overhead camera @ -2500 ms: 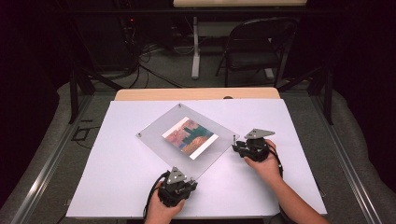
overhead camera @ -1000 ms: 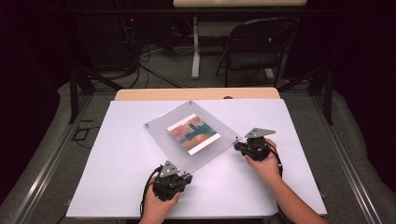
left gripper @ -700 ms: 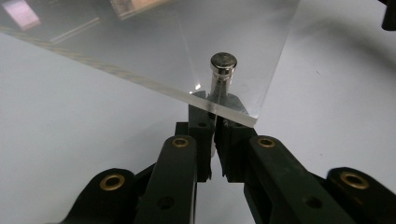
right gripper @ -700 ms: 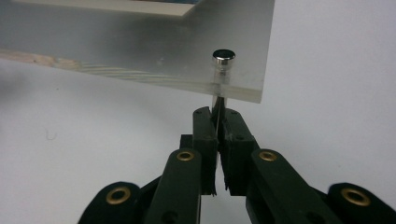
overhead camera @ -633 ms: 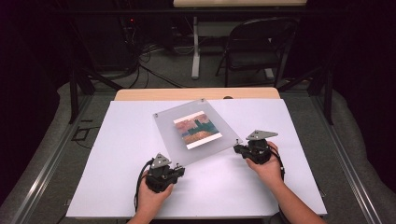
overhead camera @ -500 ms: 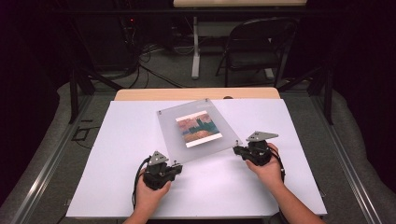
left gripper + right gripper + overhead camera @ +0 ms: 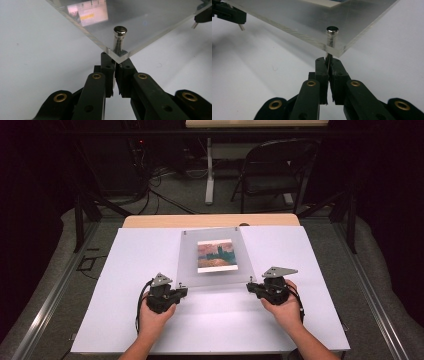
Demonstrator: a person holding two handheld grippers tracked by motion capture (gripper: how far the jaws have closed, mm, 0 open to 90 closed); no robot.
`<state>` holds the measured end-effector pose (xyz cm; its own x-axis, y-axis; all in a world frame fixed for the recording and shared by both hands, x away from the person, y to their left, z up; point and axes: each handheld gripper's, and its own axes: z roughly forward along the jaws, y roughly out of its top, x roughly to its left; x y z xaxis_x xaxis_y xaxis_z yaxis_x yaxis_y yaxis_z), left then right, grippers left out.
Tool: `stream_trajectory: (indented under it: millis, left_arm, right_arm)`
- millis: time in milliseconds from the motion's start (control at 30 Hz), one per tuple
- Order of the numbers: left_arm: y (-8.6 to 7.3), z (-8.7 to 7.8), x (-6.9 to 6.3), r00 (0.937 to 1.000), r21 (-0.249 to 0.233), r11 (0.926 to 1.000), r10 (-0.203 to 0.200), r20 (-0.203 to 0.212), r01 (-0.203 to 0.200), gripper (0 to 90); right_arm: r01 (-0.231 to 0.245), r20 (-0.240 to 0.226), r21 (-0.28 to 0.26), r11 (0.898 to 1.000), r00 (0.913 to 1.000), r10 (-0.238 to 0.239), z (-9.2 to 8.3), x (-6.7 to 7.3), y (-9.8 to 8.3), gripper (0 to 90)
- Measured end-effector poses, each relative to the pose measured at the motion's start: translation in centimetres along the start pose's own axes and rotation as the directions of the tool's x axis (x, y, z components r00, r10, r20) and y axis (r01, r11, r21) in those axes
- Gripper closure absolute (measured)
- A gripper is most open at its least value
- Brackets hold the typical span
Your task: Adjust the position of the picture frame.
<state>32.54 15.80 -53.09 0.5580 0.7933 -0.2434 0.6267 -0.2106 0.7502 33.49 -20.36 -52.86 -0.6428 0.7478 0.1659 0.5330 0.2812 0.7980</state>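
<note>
Both claws are clamped on the clear acrylic photo frame (image 7: 212, 257): left claw (image 7: 115, 65) pinching the near-left corner, right claw (image 7: 328, 65) the pin under the near-right. It sits tilted over the bench (image 7: 125, 285). With such thin holds, uneven lifting could twist it free.

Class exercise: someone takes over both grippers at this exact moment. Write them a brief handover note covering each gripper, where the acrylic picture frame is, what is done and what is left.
Left gripper: jaws shut on the metal standoff pin under the near left corner of the acrylic frame.
Right gripper: jaws shut on the pin under the near right corner.
Frame: over the white table, squared to the person, picture facing up. The gripper views show its near edge lifted off the surface; whether the far edge rests on the table cannot be told.
Done: both near corners gripped.
Left: probably carry it level to its place, set it down, then open both jaws.
</note>
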Motion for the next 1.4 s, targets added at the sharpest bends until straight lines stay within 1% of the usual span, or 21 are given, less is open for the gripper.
stream_trajectory:
  millis: [100, 233, 267, 300, 400, 467, 533, 667, 867, 933, 967, 1000, 1033, 1067, 1133, 1300, 1333, 1400]
  left_arm:
    - [0.3, -0.1, 0.4, 1.0, -0.002, 1.0, 0.006, -0.007, -0.006, 84.9]
    - [0.4, 0.1, 0.7, 0.9999, -0.004, 1.0, -0.001, -0.01, 0.001, 84.9]
    - [0.4, 0.1, 0.8, 0.9999, -0.002, 1.0, 0.002, -0.013, -0.002, 84.9]
    - [0.3, 0.4, 0.8, 0.9999, -0.003, 1.0, 0.002, -0.013, -0.002, 84.9]
    - [0.3, 0.7, 0.8, 1.0, 0.006, 1.0, 0.003, -0.009, -0.003, 84.9]
    - [0.3, 1.0, 0.8, 0.9999, 0.009, 0.9999, 0.007, -0.009, -0.007, 84.8]
    - [0.3, 1.2, 0.7, 0.9999, 0.003, 1.0, 0.004, -0.011, -0.004, 84.8]
    - [0.5, 1.7, 0.8, 0.9999, 0.007, 1.0, 0.006, -0.012, -0.006, 84.8]
    - [0.5, 2.2, 1.0, 0.9998, 0.02, 0.9998, 0.009, -0.016, -0.008, 84.7]
    - [0.5, 2.3, 1.1, 0.9999, 0.022, 0.9998, 0.004, -0.013, -0.003, 84.7]
    - [0.4, 2.4, 1.1, 0.9999, 0.022, 0.9998, 0.001, -0.013, -0.001, 84.6]
    - [0.4, 2.5, 1.1, 0.9998, 0.022, 0.9997, 0.007, -0.017, -0.007, 84.7]
    - [0.3, 2.6, 1.0, 0.9999, 0.027, 0.9996, 0.005, -0.014, -0.005, 84.6]
    - [0.3, 2.6, 0.9, 0.9998, 0.027, 0.9996, 0.0, -0.019, 0.0, 84.6]
    - [0.2, 2.8, 0.9, 0.9998, 0.029, 0.9996, 0.008, -0.016, -0.008, 84.6]
    - [-0.1, 3.1, 1.0, 0.9998, 0.045, 0.9989, 0.01, -0.017, -0.009, 84.5]
    - [-0.1, 3.1, 1.0, 0.9997, 0.048, 0.9988, 0.012, -0.019, -0.011, 84.5]
    - [-0.2, 3.2, 1.0, 0.9996, 0.05, 0.9986, 0.015, -0.023, -0.014, 84.5]
  right_arm:
    - [-0.01, -0.009, -0.007, 1.0, 0.9999, 0.01, 0.0, 0.4, 0.1, 85.8]
    - [-0.012, -0.006, -0.014, 1.0, 0.9999, 0.012, 0.3, 0.6, 0.2, 85.8]
    - [-0.009, -0.001, -0.007, 1.0, 1.0, 0.009, 0.3, 0.6, 0.1, 85.8]
    - [-0.006, -0.002, -0.011, 1.0, 1.0, 0.006, 0.3, 0.5, 0.1, 85.8]
    - [-0.012, 0.017, -0.014, 1.0, 0.9998, 0.013, 0.6, 0.3, -0.1, 85.8]
    - [-0.017, 0.025, -0.006, 1.0, 0.9995, 0.017, 0.7, 0.1, -0.2, 85.7]
    - [-0.019, 0.032, -0.007, 1.0, 0.9993, 0.019, 0.8, 0.0, -0.2, 85.7]
    - [-0.021, 0.043, -0.01, 1.0, 0.9988, 0.022, 1.0, -0.4, -0.2, 85.7]
    - [-0.018, 0.057, 0.003, 1.0, 0.9982, 0.018, 1.4, -0.6, -0.2, 85.7]
    - [-0.013, 0.058, 0.007, 1.0, 0.9982, 0.013, 1.5, -0.7, -0.3, 85.7]
    - [-0.013, 0.06, 0.01, 1.0, 0.9981, 0.013, 1.6, -0.7, -0.3, 85.7]
    - [-0.013, 0.059, 0.01, 1.0, 0.9982, 0.012, 1.6, -0.7, -0.4, 85.7]
    - [-0.012, 0.062, 0.016, 1.0, 0.998, 0.011, 1.6, -0.7, -0.4, 85.7]
    - [-0.013, 0.064, 0.019, 1.0, 0.9979, 0.012, 1.7, -0.8, -0.4, 85.7]
    - [-0.013, 0.067, 0.023, 1.0, 0.9977, 0.012, 1.7, -0.9, -0.5, 85.7]
    - [-0.005, 0.069, 0.034, 0.999, 0.9976, 0.002, 2.0, -0.9, -0.8, 85.7]
    - [-0.003, 0.069, 0.049, 0.999, 0.9976, -0.001, 2.1, -0.9, -0.9, 85.7]
    - [0.0, 0.068, 0.052, 0.999, 0.9977, -0.004, 2.2, -1.0, -1.0, 85.7]
